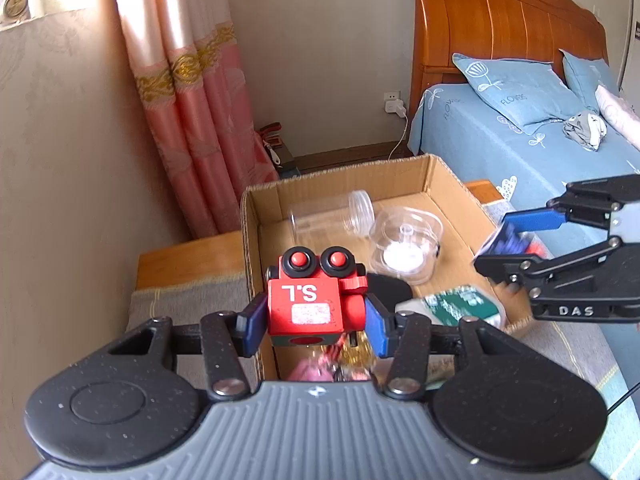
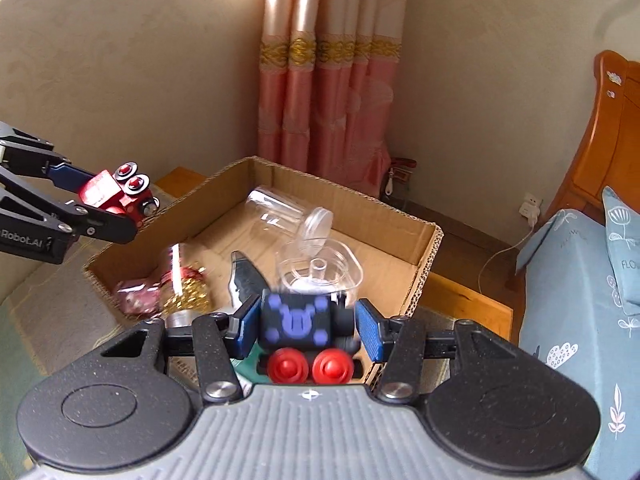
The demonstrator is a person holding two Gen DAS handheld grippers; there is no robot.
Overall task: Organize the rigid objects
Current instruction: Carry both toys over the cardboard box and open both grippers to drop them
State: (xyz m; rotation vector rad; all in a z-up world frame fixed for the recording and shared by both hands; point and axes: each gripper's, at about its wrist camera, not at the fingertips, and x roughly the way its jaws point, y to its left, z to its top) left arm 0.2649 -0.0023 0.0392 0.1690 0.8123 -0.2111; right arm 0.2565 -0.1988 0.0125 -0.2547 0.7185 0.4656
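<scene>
While both toys hang above the cardboard box (image 1: 434, 172), the left gripper (image 1: 316, 322) clamps the red toy robot (image 1: 312, 300) over the near left corner; the right gripper (image 2: 306, 330) clamps the black toy robot (image 2: 298, 322) over the near right edge. Step: placement. Next: lower, then release inside.

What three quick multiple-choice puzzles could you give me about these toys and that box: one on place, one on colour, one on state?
1. Where does the clear jar lie?
A. in the cardboard box
B. on the bed
C. on the floor

2. What colour is the toy in the left gripper?
A. green
B. red
C. yellow

3. How is the right gripper?
A. open, empty
B. out of sight
C. shut on a black toy

Key: 1 A, it lies on its side on the box floor; 2 B, its body is red; 3 C, both pads press the toy's sides.
</scene>
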